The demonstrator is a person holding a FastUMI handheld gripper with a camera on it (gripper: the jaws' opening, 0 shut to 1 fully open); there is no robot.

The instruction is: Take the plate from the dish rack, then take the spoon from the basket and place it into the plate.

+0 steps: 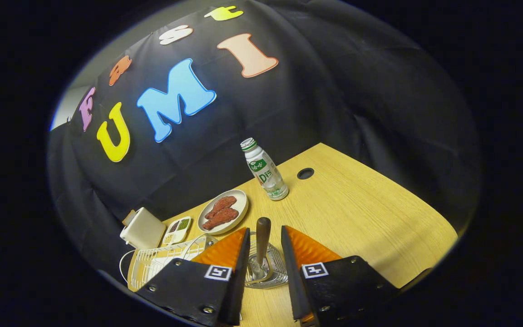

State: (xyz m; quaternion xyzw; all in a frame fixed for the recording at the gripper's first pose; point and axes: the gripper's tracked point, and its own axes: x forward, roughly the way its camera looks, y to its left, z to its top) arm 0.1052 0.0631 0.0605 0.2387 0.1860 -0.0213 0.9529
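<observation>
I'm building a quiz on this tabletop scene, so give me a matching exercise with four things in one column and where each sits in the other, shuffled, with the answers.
Things:
1. spoon
2. bottle
3. plate of red food
4. white box

Places:
A. standing near the round hole in the table
B. beside the small divided tray, at the table's far corner
C. upright in the wire basket, between the open fingers of the hand-held gripper
D. between the bottle and the divided tray

Pairs: 1-C, 2-A, 3-D, 4-B
</observation>
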